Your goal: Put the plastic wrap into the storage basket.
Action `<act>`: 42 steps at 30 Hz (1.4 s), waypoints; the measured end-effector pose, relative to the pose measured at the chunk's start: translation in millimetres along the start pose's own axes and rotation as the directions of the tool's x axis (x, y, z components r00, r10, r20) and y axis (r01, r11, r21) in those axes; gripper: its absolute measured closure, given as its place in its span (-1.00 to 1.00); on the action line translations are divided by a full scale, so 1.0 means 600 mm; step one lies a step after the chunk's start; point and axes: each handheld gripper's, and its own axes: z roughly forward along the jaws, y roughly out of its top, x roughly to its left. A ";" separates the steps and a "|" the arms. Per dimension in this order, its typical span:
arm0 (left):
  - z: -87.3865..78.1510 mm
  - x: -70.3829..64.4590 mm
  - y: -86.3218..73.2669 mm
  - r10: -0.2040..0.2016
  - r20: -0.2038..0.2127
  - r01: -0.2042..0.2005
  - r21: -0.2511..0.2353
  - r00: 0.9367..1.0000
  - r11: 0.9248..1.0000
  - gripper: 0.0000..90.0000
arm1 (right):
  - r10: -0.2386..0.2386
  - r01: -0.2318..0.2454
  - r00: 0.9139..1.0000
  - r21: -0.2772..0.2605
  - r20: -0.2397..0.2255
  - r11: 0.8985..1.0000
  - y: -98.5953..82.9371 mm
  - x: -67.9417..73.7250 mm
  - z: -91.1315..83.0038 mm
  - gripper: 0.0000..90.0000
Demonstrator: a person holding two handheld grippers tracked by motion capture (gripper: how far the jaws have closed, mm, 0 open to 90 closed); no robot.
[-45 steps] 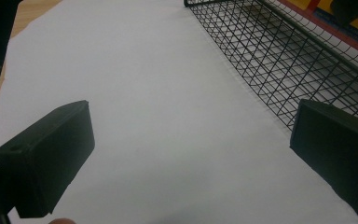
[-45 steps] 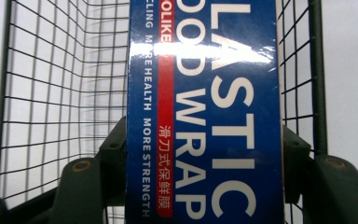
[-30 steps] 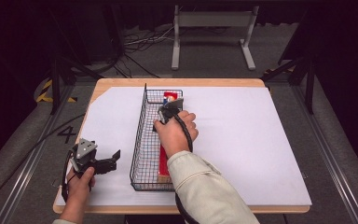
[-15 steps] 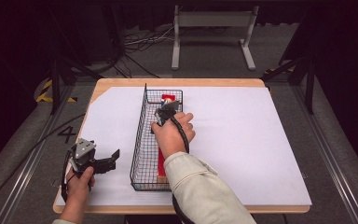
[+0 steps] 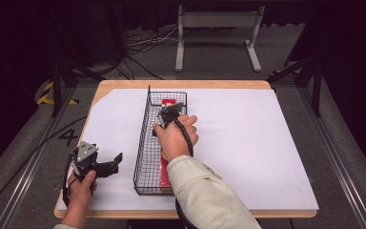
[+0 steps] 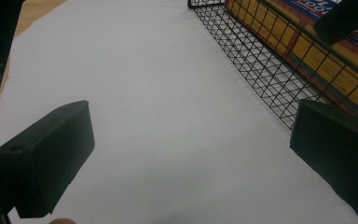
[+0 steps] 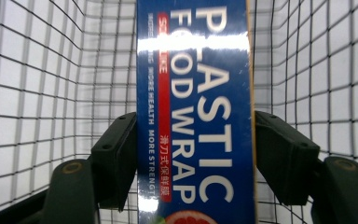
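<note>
A: Left tongs (image 5: 109,164), low at the counter's (image 5: 248,143) left front edge. Gripped by the left hand (image 5: 80,188), pointing right toward the wire basket (image 5: 145,143).
B: State?
A: Spread wide, nothing between. Seen from the left gripper view: white sheet under the pads (image 6: 46,158), basket wall just beyond the right one.
B: Basket?
A: Long, black mesh, lying front to back left of centre. Holds a plastic wrap box (image 7: 196,112), blue face up, red and yellow along its sides.
B: Right tongs (image 5: 167,114)?
A: Inside the basket, toward its far end, under the right hand (image 5: 174,136). Closed on the box, one pad against each long edge, per the right gripper view.
</note>
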 end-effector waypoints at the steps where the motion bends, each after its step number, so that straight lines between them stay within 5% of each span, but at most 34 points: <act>1: 0.000 0.000 0.000 0.002 -0.002 -0.002 0.001 1.000 1.000 -1.00 | 0.000 0.000 1.000 -0.005 -0.009 1.000 0.001 -0.001 -0.003 -0.22; 21: 0.004 -0.001 0.000 0.009 -0.002 -0.009 0.009 1.000 1.000 -1.00 | -0.034 0.032 0.999 -0.056 -0.038 0.998 0.013 0.002 -0.056 -0.26; 32: 0.006 -0.004 -0.002 0.017 -0.012 -0.017 0.015 1.000 1.000 -1.00 | -0.097 0.086 0.992 -0.125 -0.084 0.988 0.014 -0.027 -0.115 -0.29; 42: 0.007 -0.001 -0.002 0.016 -0.010 -0.016 0.021 1.000 1.000 -1.00 | -0.124 0.105 0.985 -0.151 -0.123 0.983 0.012 -0.061 -0.136 -0.32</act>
